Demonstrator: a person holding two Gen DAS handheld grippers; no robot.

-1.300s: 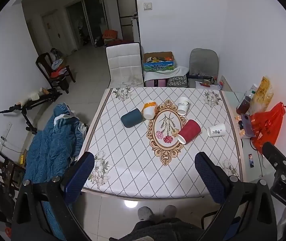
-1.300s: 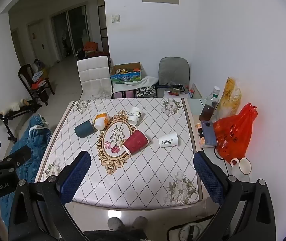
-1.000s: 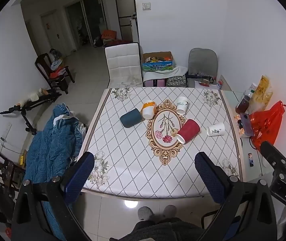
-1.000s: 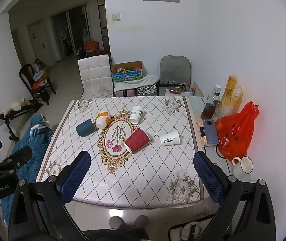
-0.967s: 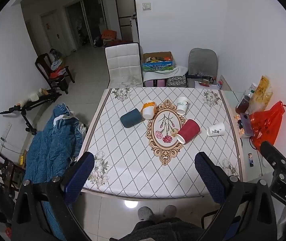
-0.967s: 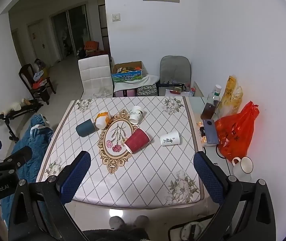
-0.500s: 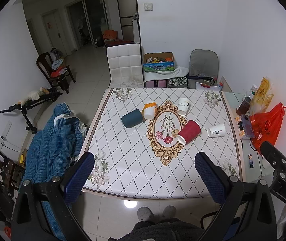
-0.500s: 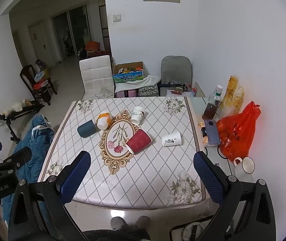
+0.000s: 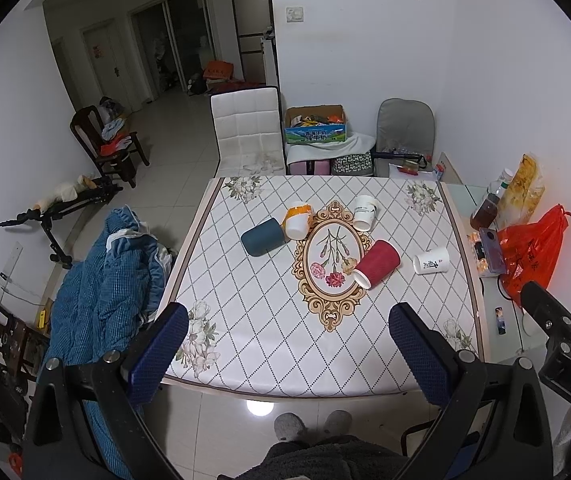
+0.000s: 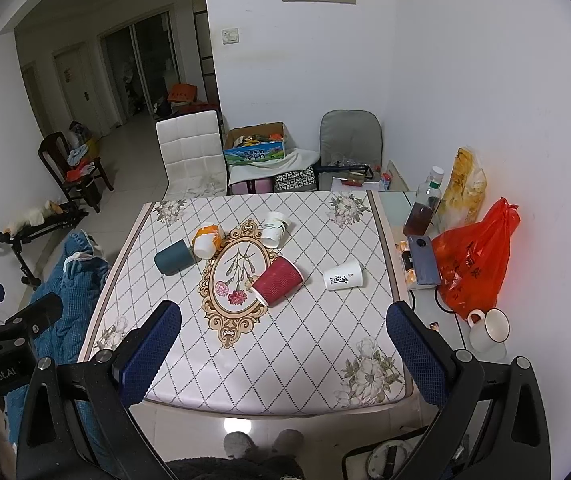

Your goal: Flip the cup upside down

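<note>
Cups (image 9: pixel 376 264) on their sides, both grippers (image 9: pixel 288 334) (image 10: pixel 283 334) wide apart above table edge (image 9: pixel 285 390)

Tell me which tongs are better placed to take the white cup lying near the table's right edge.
Right, probably. Both tongs are open and high above the table. The white cup lies on its side, nearer the right tongs' view centre than the left's. The red cup lies beside it.

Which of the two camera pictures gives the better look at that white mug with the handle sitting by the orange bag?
The right wrist view. There the white mug shows whole, handle and open mouth, on the side surface below the orange bag. In the left wrist view that spot is mostly hidden behind the other gripper's dark body, so the mug cannot be made out.
</note>
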